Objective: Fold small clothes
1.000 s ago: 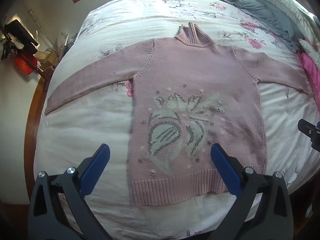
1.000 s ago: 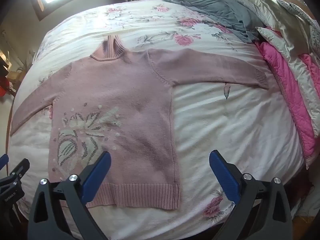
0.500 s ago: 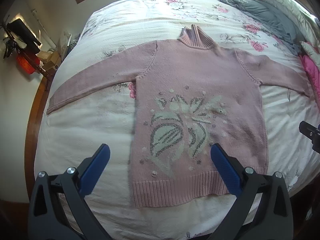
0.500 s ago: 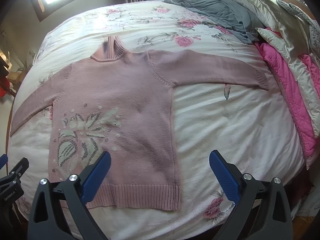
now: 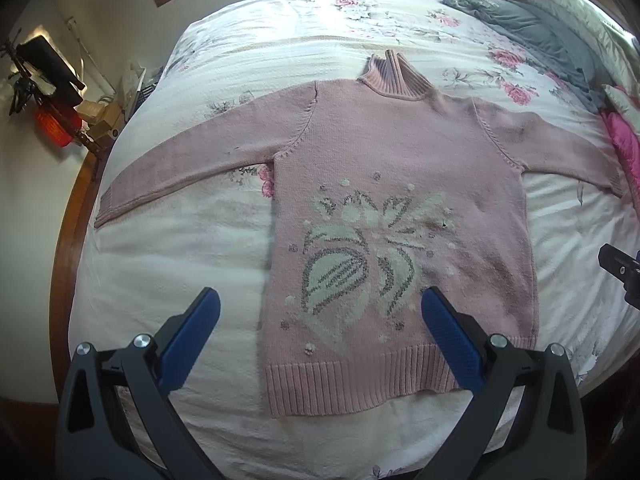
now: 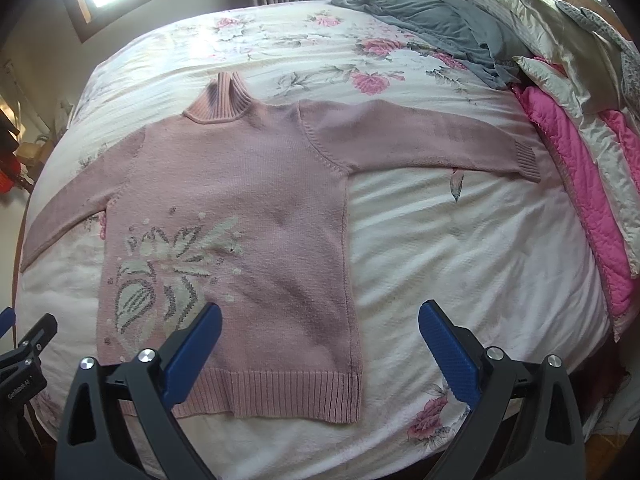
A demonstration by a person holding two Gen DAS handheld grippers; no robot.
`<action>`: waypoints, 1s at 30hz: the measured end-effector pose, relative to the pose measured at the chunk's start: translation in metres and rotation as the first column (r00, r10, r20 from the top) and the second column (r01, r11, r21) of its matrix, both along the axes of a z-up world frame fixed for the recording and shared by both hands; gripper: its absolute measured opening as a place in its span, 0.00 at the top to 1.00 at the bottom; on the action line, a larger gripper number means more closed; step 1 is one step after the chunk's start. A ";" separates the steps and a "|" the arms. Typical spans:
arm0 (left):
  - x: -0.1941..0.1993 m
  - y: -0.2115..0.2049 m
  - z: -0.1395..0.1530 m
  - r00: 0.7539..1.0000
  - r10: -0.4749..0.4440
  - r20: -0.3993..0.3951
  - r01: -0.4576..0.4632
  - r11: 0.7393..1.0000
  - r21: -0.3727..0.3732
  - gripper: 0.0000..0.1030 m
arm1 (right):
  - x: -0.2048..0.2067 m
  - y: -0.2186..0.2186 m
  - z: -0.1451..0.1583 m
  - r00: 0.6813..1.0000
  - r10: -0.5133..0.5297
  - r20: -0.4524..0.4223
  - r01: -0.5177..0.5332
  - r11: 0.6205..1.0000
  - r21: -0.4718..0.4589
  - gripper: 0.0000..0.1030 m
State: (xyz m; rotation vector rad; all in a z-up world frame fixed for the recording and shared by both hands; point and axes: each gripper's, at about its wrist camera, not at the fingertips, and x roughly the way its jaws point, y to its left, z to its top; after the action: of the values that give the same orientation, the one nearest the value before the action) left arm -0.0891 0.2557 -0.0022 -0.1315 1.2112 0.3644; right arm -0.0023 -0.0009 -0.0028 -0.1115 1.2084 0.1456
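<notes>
A: Our pink sweater [image 5: 400, 184] lies flat and face up on the bed [image 5: 180, 264], collar at the far end, ribbed hem [image 5: 360, 384] at the near edge, both sleeves spread straight out to left and right.

B: We judge it a soft, fairly thick knit. It should drape and sag wherever we lift it, and stretch if we pull hard. Not slippery, not fragile, though the knit could snag.

A: So where do we take hold?

B: The cuffs look best. The left cuff [image 5: 105, 210] and the right cuff [image 6: 526, 158] are ribbed and firmer, so a pinch there ought to carry each sleeve across the chest. After that, the two hem corners, to bring the bottom up toward the collar [image 6: 220, 98].

A: And our tongs?

B: The left tongs [image 5: 320, 328] hang above the hem with their blue pads wide apart, holding nothing. The right tongs [image 6: 320, 332] are spread too, over the sweater's near right corner, also empty.

A: Anything nearby to mind?

B: A grey garment [image 6: 432, 32] and a pink quilt [image 6: 580, 184] sit at the far right, well apart from the body, though the right cuff ends near the quilt.
</notes>
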 end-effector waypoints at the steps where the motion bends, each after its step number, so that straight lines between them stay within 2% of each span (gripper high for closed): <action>1: 0.000 0.000 0.000 1.000 0.001 0.001 -0.001 1.000 0.001 0.03 | 0.000 0.000 0.000 1.000 0.001 0.000 -0.001 1.000 0.000 0.04; 30: -0.002 0.004 0.000 1.000 0.011 0.008 -0.011 1.000 0.007 0.03 | 0.002 0.004 0.001 1.000 0.003 0.007 -0.003 1.000 0.000 0.04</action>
State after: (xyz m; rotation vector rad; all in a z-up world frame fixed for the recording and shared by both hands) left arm -0.0906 0.2601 -0.0020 -0.1331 1.2011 0.3772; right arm 0.0002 0.0027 -0.0017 -0.1145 1.2011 0.1478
